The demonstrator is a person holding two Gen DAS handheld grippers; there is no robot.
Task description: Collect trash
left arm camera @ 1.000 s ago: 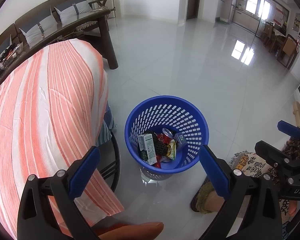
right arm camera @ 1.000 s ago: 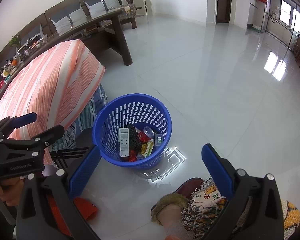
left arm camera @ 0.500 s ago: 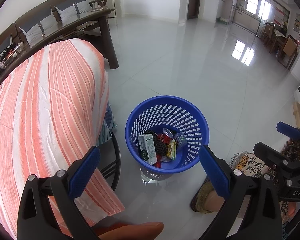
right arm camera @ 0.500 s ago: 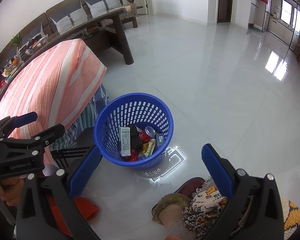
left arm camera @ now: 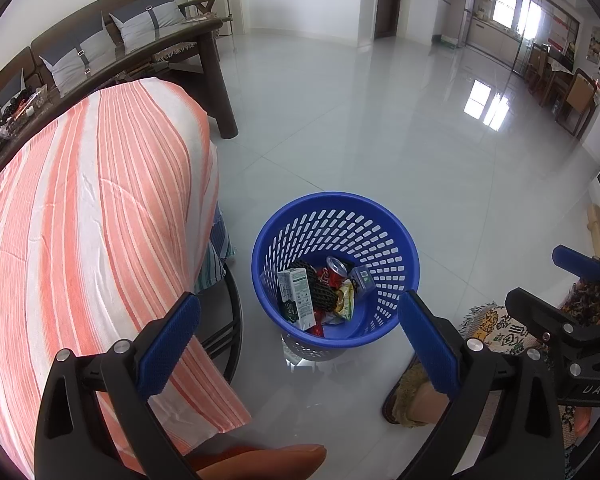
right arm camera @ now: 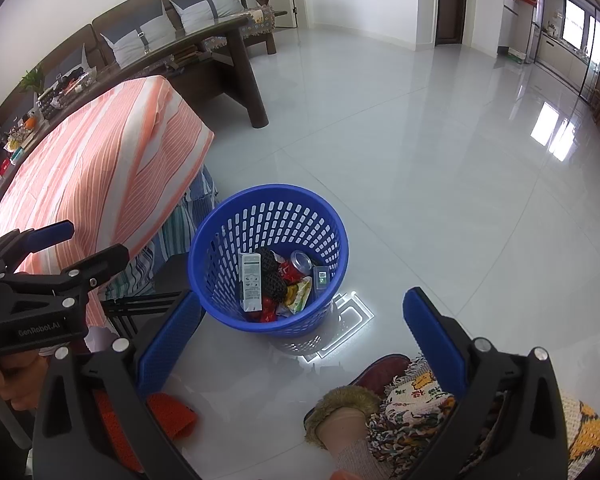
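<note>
A blue perforated bin stands on the grey tiled floor beside the table. Inside it lie a white and green carton, a red can, a black mesh piece, a yellow wrapper and a small grey box. My left gripper hovers above and short of the bin, open, nothing between its blue pads. My right gripper hangs over the bin's near side, open and empty too. Each gripper shows at the edge of the other's view.
A table under an orange and white striped cloth stands left of the bin, a black chair frame tucked under it. A dark bench and sofa sit behind. A person's slippered foot rests on the floor at the lower right.
Both views have drifted very slightly; the bin sits a touch farther right in the right wrist view. Both grippers stay open and empty.
</note>
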